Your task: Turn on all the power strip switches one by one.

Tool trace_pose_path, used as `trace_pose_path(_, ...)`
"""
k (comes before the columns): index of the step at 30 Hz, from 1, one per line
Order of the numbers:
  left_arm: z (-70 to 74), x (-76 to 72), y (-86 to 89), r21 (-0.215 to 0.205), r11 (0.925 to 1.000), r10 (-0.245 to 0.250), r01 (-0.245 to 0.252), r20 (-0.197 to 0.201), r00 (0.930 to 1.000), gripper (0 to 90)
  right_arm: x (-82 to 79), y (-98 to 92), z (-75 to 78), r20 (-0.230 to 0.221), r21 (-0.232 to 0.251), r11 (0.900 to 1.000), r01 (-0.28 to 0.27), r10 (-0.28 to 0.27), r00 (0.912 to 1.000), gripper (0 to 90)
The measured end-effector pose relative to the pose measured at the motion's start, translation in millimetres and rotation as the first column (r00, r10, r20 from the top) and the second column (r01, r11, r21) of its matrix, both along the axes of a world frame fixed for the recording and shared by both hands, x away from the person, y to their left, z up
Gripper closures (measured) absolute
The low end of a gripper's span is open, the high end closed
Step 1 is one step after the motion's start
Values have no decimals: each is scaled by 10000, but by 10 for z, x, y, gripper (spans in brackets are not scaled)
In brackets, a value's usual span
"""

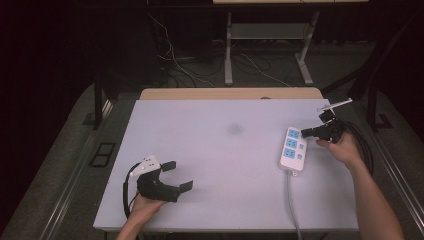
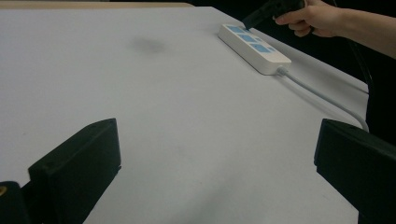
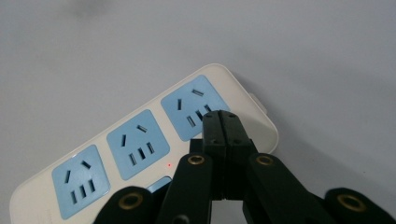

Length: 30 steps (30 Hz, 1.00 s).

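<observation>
As the right hand-held gripper (image 1: 306,132) hovered at the far end of the white power strip (image 1: 293,149), its jaws were pressed together with nothing between them, their joined tip poised directly over the strip's end socket (image 3: 195,107). Whether the tip touched the socket face could not be told. The power strip lay near the right edge of the tabletop (image 1: 220,150), its long axis running roughly from the near side to the far side. Its three blue sockets faced upward, and its grey cable (image 1: 291,200) left the near end and ran toward the person. The right hand-held gripper reached in from the strip's right side, so any coming move on the strip judged best suited to that hand. The left hand-held gripper (image 1: 177,176) rested well apart at the near left of the tabletop, jaws spread wide and empty, pointing across toward the strip.
</observation>
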<state>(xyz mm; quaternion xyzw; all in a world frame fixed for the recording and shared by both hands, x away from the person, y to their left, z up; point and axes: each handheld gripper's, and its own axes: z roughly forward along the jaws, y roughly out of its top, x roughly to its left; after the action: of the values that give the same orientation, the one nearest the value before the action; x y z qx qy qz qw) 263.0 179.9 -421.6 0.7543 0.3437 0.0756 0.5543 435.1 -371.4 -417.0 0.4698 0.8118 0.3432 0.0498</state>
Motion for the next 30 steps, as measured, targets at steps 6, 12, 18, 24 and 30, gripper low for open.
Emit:
trace_pose_path(6,5,-8,1,1,10000,-1,1,17,10000,0,-18,34,7,199,-395,9992,-112,120,9997,899)
trace_pose_path(12,5,-12,-4,20,10000,-37,37,21,10000,0,-26,38,-4,278,-428,9990,-93,105,9996,900)
trace_pose_path(18,3,-9,-18,37,10000,-65,65,33,10000,0,-42,-38,-66,281,325,9995,63,-72,9996,900)
trace_pose_path(24,4,-10,-25,42,10000,-78,78,48,10000,0,-65,-11,-66,504,81,10000,23,-27,9987,900)
trace_pose_path(30,22,-22,-13,29,10000,-56,56,110,9999,0,-68,11,-67,499,-118,9999,100,-94,9987,900)
